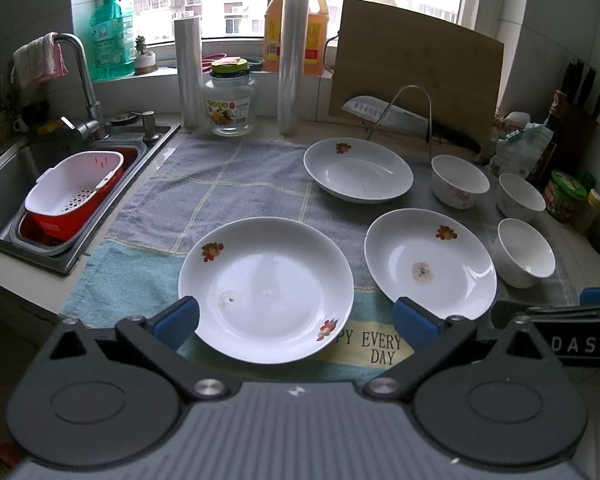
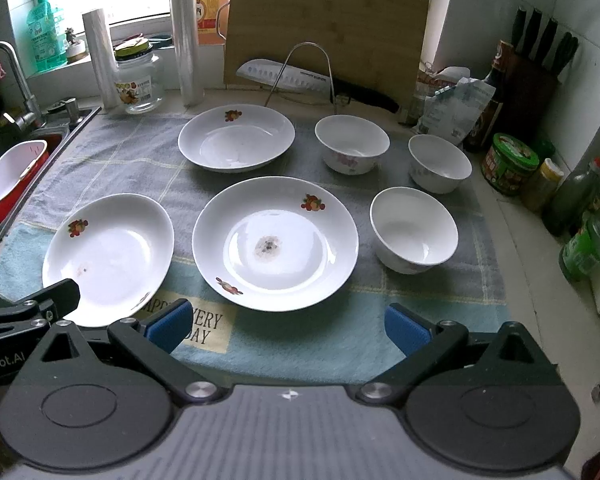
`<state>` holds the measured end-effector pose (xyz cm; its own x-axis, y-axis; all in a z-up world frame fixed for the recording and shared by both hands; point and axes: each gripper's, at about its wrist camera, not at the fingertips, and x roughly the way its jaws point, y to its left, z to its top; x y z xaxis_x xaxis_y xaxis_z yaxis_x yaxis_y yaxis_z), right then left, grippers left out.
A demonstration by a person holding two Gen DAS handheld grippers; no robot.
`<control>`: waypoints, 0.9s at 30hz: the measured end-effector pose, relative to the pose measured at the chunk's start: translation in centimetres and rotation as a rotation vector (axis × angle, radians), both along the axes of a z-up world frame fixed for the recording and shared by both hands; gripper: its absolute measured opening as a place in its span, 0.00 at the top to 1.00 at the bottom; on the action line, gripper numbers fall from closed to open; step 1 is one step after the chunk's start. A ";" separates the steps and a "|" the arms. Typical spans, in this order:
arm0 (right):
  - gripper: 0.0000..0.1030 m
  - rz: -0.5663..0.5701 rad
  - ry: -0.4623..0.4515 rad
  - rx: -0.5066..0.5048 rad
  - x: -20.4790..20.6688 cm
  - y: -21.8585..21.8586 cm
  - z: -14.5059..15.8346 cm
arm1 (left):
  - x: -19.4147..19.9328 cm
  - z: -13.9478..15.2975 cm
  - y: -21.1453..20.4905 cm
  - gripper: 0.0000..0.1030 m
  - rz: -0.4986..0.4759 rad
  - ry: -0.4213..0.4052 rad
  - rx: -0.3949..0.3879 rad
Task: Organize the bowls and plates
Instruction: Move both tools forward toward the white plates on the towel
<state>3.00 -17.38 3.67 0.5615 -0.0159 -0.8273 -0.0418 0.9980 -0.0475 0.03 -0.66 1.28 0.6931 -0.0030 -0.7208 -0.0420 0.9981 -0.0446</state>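
Three white plates with fruit prints lie on a grey-blue towel (image 1: 220, 184). The near-left plate (image 1: 266, 288) (image 2: 108, 258) sits between my left gripper's open blue fingers, and the left gripper (image 1: 296, 322) holds nothing. The near-right plate (image 1: 430, 262) (image 2: 275, 242) has a brown stain in its middle. The far plate (image 1: 358, 170) (image 2: 236, 138) lies behind them. Three white bowls (image 1: 460, 181) (image 1: 521, 197) (image 1: 526, 252) stand upright at the right (image 2: 352, 143) (image 2: 440, 163) (image 2: 414, 229). My right gripper (image 2: 288, 326) is open and empty, just short of the stained plate.
A sink (image 1: 16, 176) with a red-and-white colander (image 1: 74, 192) lies to the left. A jar (image 1: 230, 98), two film rolls (image 1: 294, 60), a cutting board (image 1: 416, 64) and a knife on a wire stand (image 1: 384, 112) line the back. Bottles and cans (image 2: 510, 162) crowd the right edge.
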 end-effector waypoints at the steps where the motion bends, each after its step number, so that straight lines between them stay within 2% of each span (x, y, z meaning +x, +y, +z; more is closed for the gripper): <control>1: 0.00 0.000 0.000 0.000 0.0 0.0 0.0 | 0.0 0.0 0.0 0.01 0.000 0.000 0.000; 27: 0.00 0.007 -0.011 0.002 0.2 -0.2 0.3 | 0.1 0.4 -0.2 0.01 0.004 -0.010 -0.003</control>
<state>3.20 -17.61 3.93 0.5708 -0.0108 -0.8210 -0.0479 0.9978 -0.0464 0.16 -0.89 1.72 0.7003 -0.0020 -0.7139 -0.0459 0.9978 -0.0479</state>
